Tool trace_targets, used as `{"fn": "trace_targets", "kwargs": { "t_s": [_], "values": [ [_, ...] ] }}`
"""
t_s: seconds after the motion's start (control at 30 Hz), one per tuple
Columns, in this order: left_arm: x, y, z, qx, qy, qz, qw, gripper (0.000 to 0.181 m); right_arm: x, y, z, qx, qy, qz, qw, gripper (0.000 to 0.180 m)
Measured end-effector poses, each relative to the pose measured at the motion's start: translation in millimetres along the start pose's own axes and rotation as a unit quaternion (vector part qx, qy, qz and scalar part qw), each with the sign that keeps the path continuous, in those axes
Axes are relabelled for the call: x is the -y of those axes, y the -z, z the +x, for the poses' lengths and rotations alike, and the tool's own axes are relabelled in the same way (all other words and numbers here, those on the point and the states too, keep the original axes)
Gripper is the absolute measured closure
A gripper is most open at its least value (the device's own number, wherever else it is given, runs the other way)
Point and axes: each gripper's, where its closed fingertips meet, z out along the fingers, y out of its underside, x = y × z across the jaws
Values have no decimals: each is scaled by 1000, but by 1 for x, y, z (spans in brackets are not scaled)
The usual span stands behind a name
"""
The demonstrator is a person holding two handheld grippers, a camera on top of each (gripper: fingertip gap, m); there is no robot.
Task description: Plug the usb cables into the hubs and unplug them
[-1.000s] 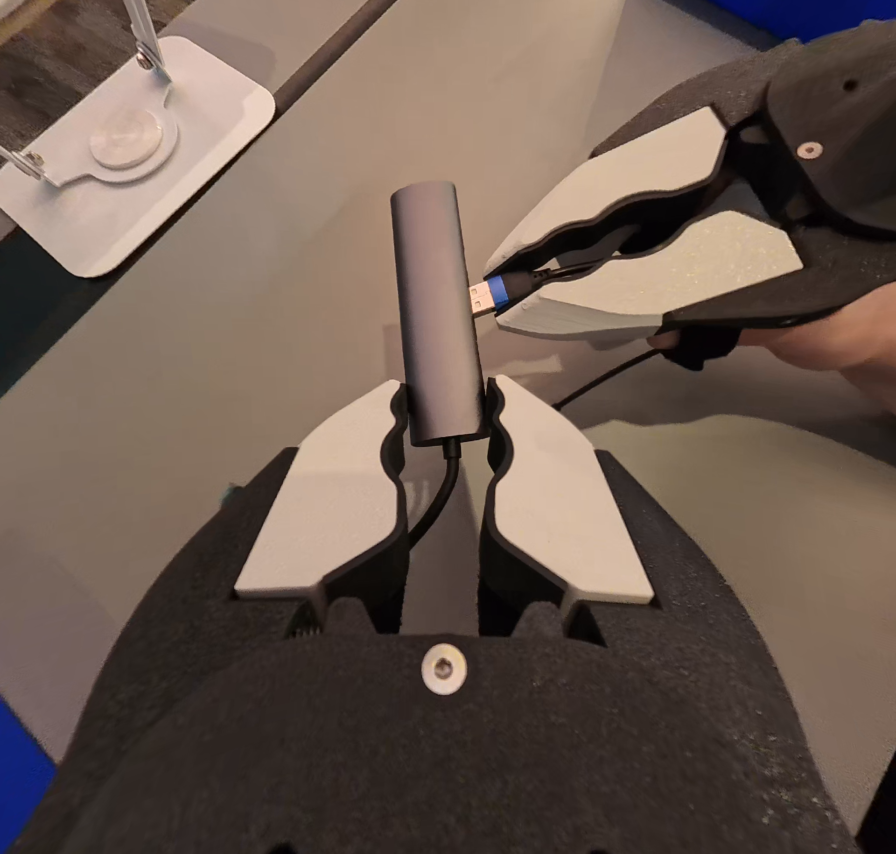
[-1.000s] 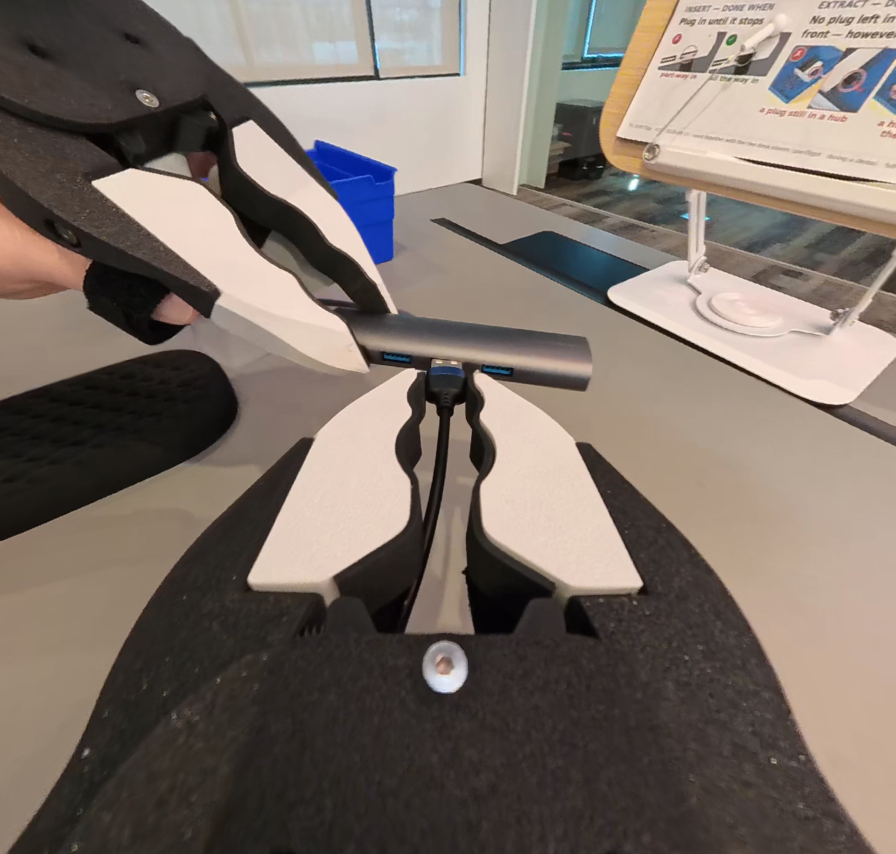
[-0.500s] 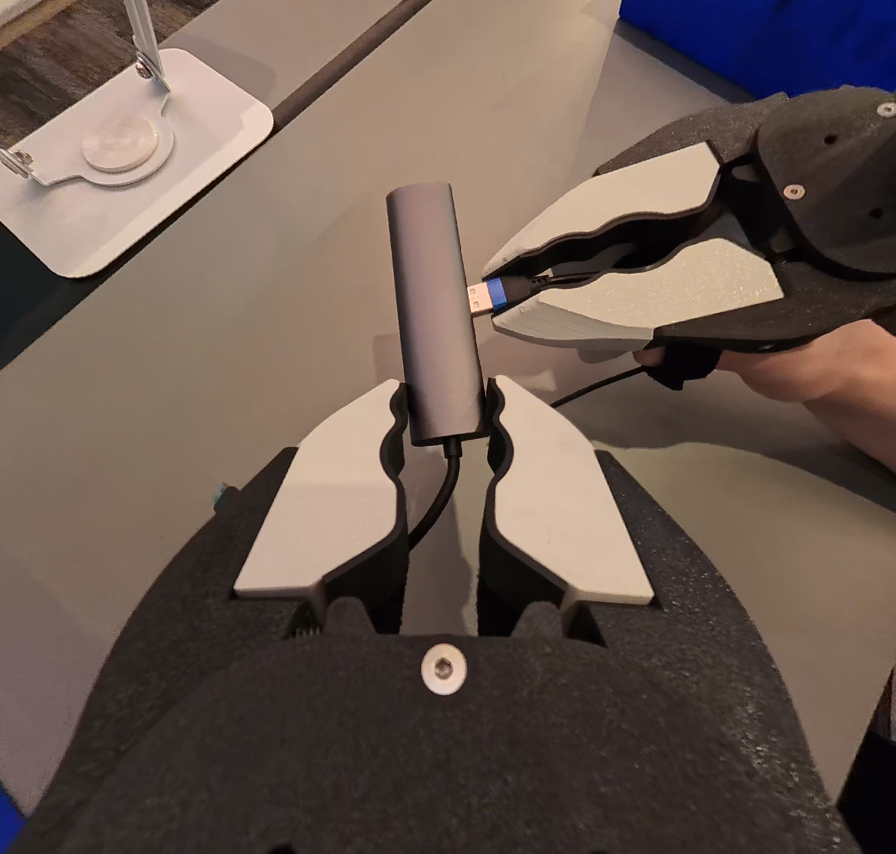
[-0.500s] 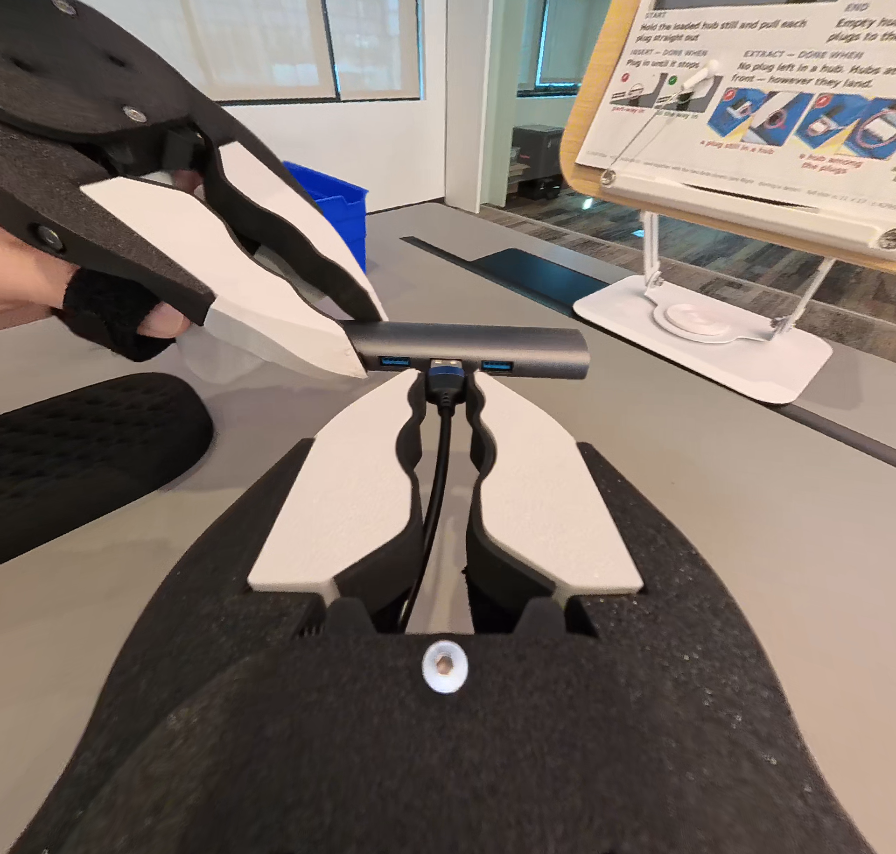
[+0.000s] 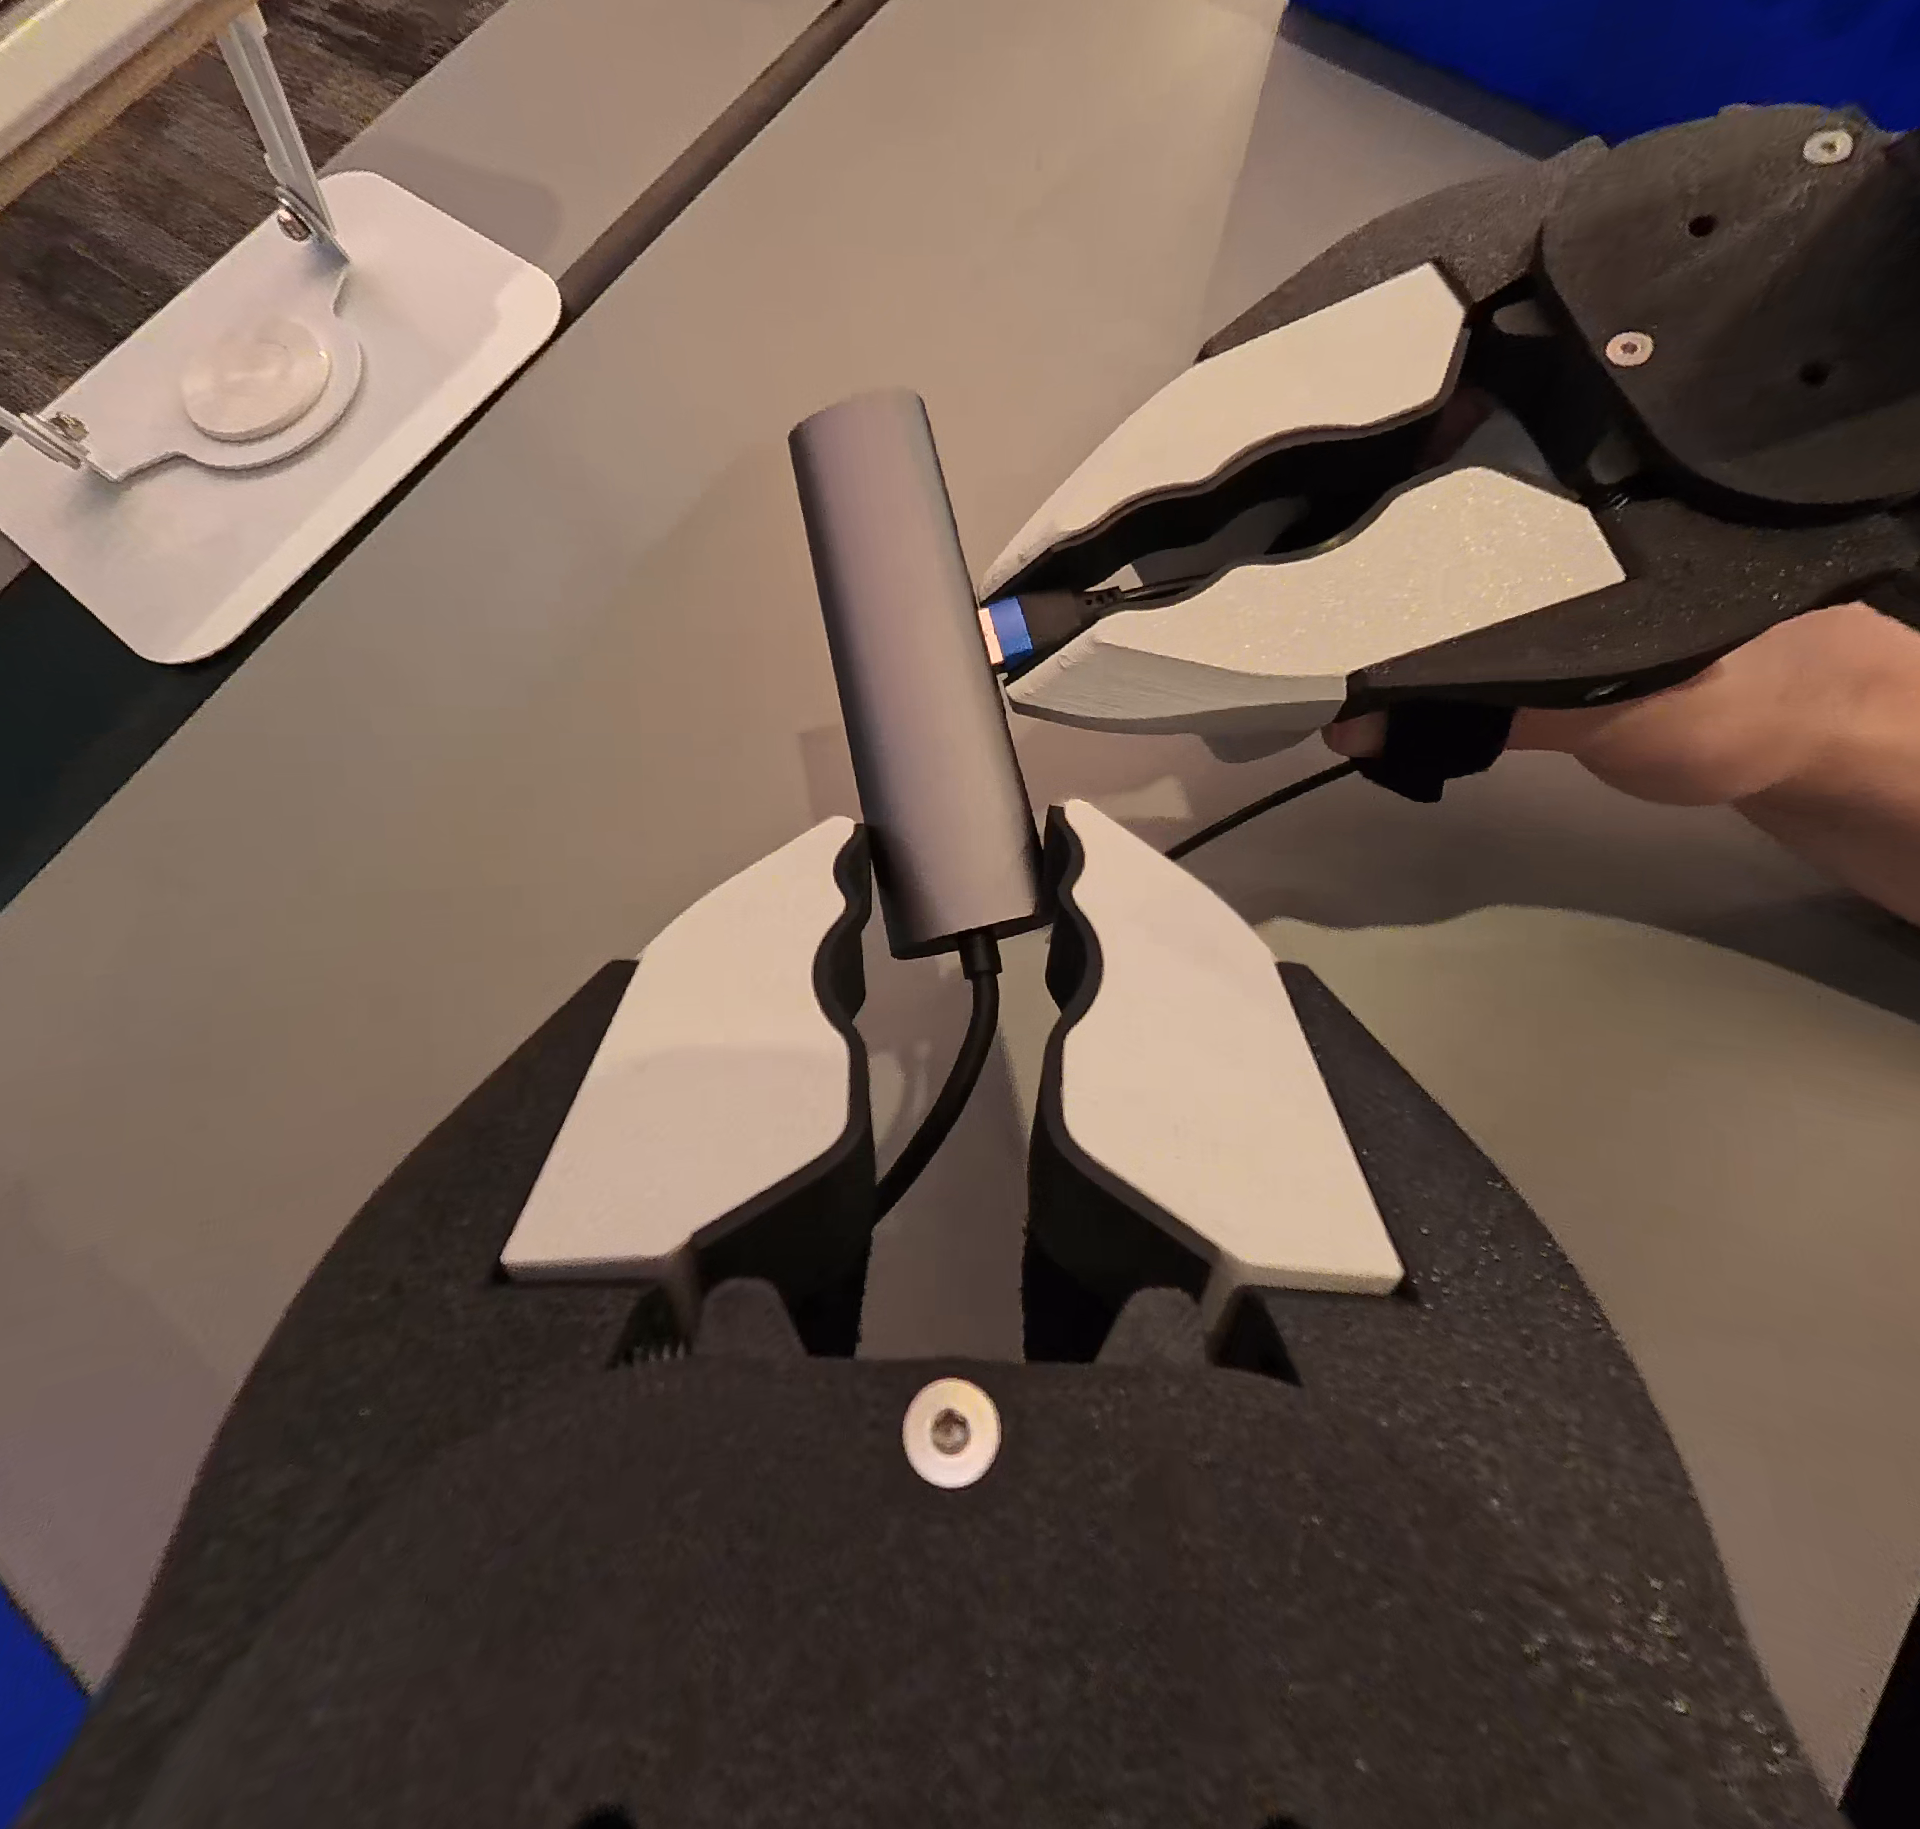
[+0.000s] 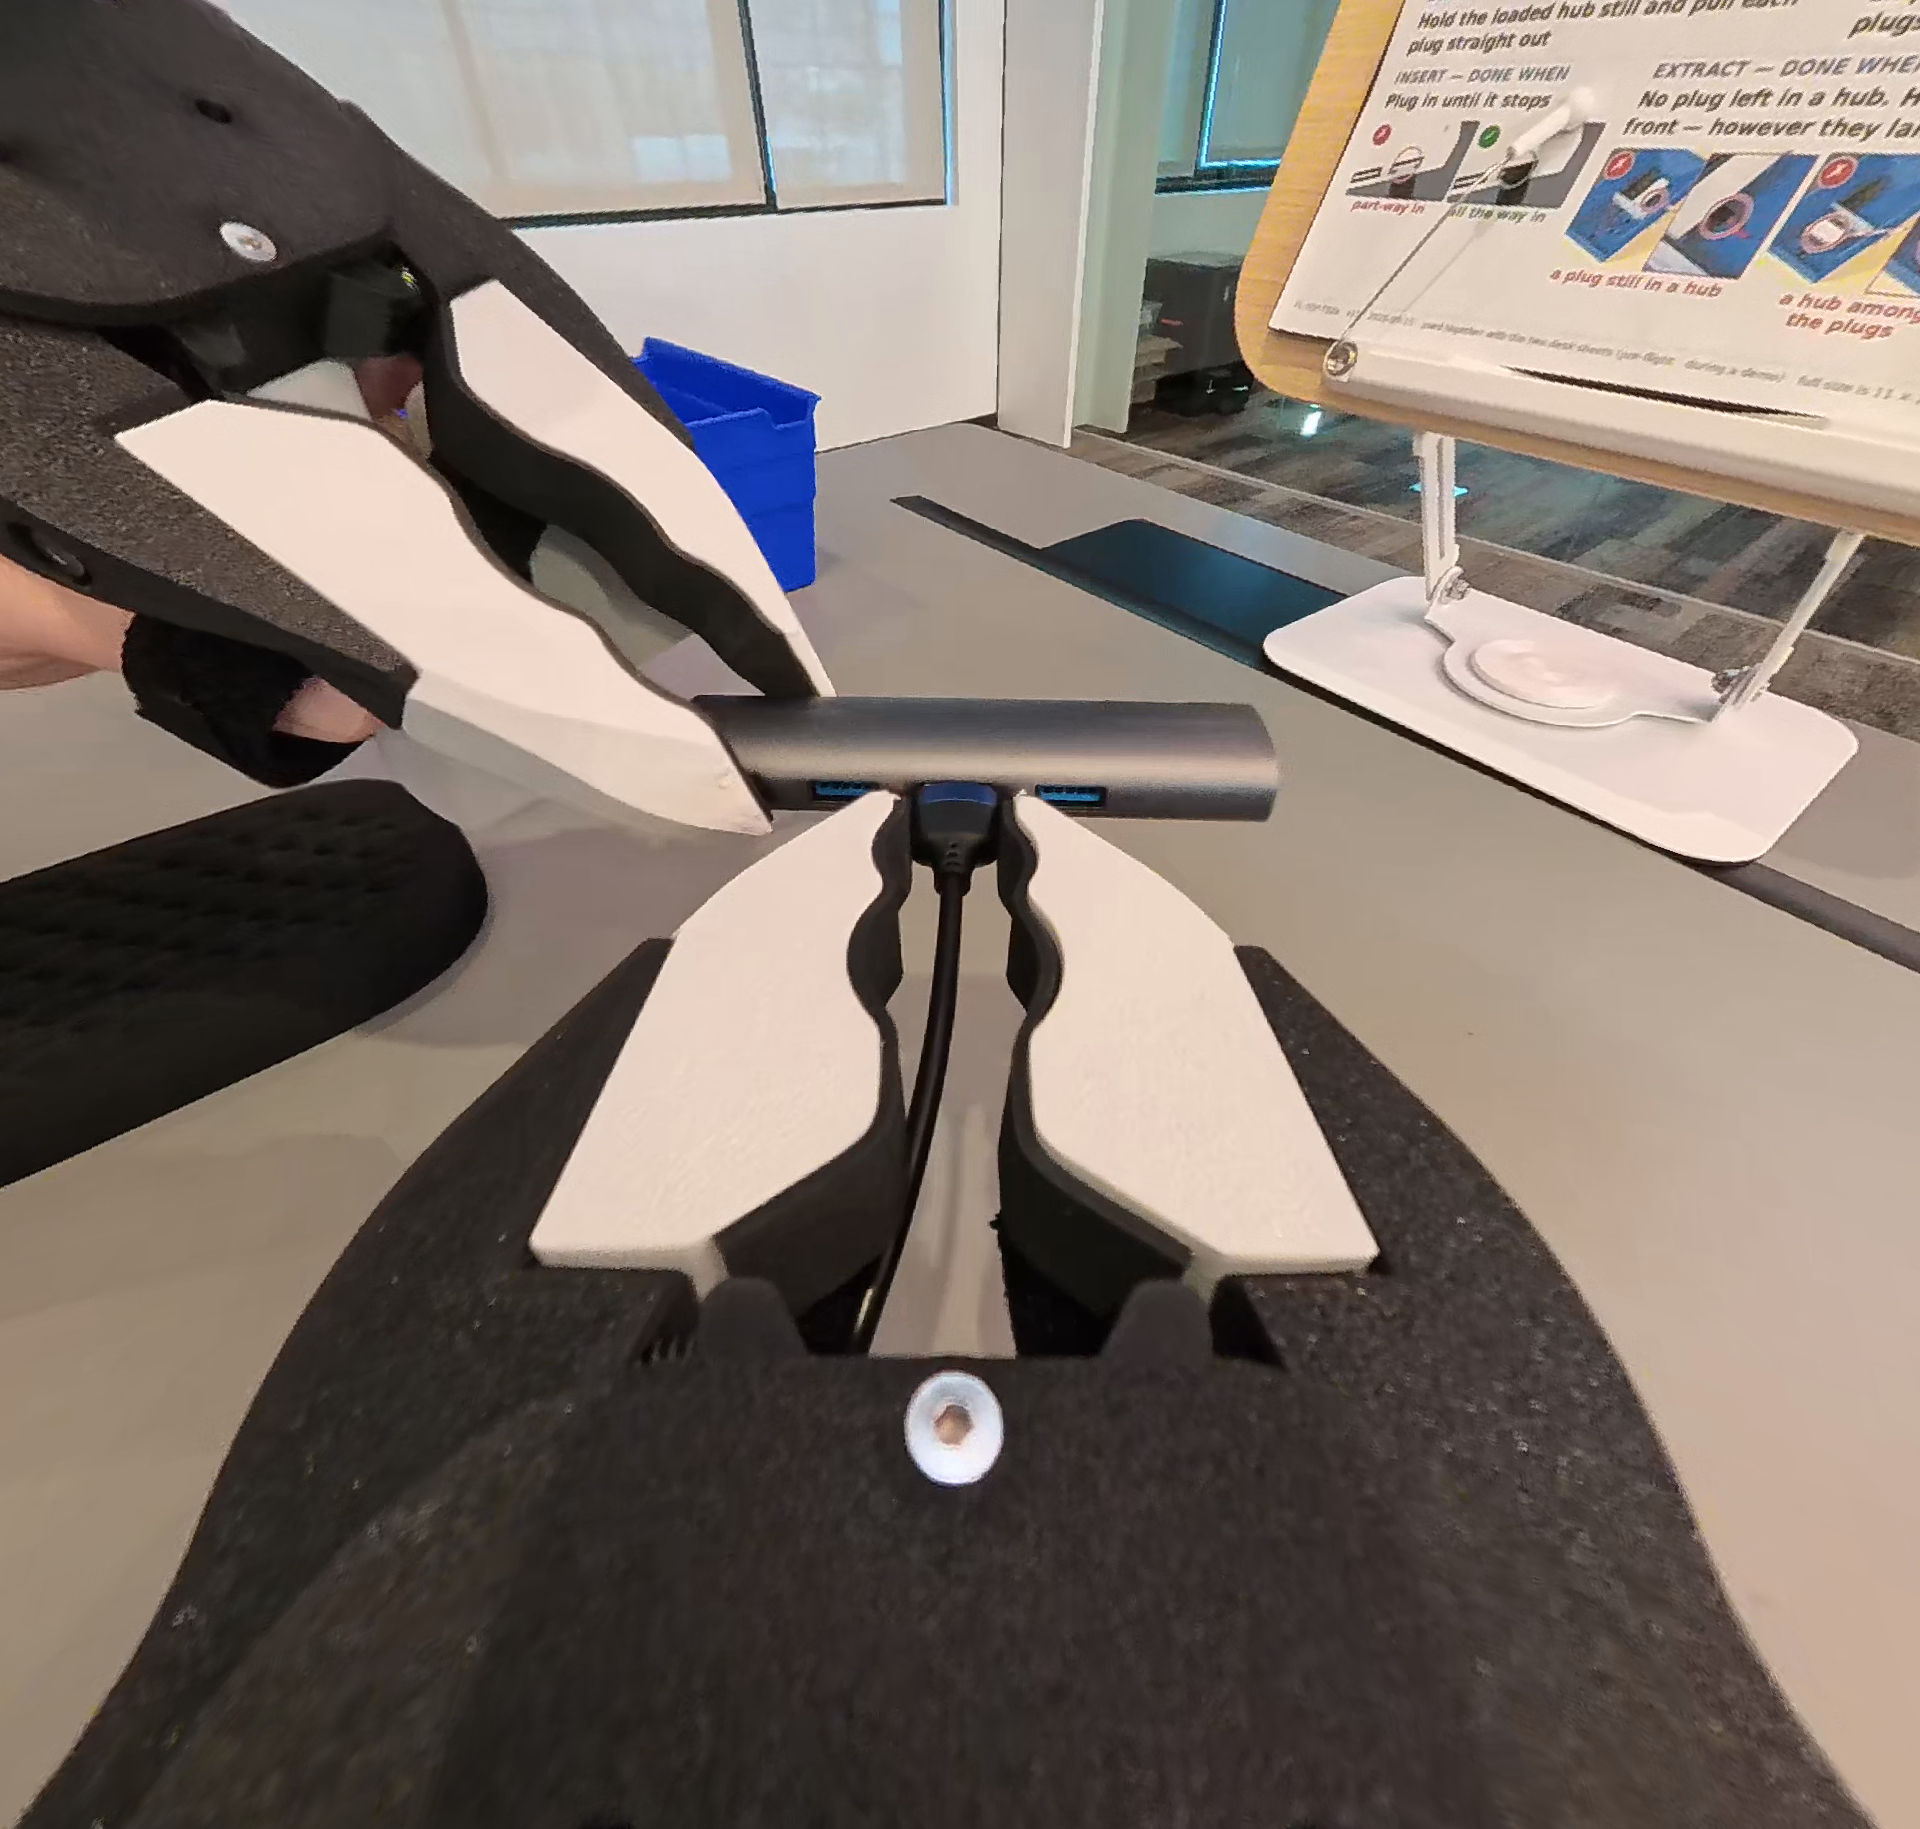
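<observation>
Your left claw [image 5: 951, 834] reaches forward over the grey counter [image 5: 416, 844], its fingers clamped on the near end of the dark hub [image 5: 914, 667], which juts up and away, clear of the counter. The hub's own cable [image 5: 956, 1062] trails back between the fingers. Your right claw [image 6: 951, 808] comes in from the side, level, pinching the blue-collared usb plug [image 6: 951, 813]. The plug sits in the hub's middle port, with a sliver of metal showing in the left wrist view. A hand [image 5: 1662, 719] grips the right claw's handle. Farther off, a white stand [image 6: 1558, 709] carries an instruction sheet, and a blue bin [image 6: 748, 470] stands by the wall; you cannot see inside it.
</observation>
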Motion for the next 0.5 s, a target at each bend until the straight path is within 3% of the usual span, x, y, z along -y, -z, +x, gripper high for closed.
{"fn": "trace_targets", "kwargs": {
  "t_s": [0.5],
  "values": [
    [5, -7, -5, 15, 72, 35, 997, 150, -1, 1, 11, -67, 57, -20, 996, 164]
  ]
}}
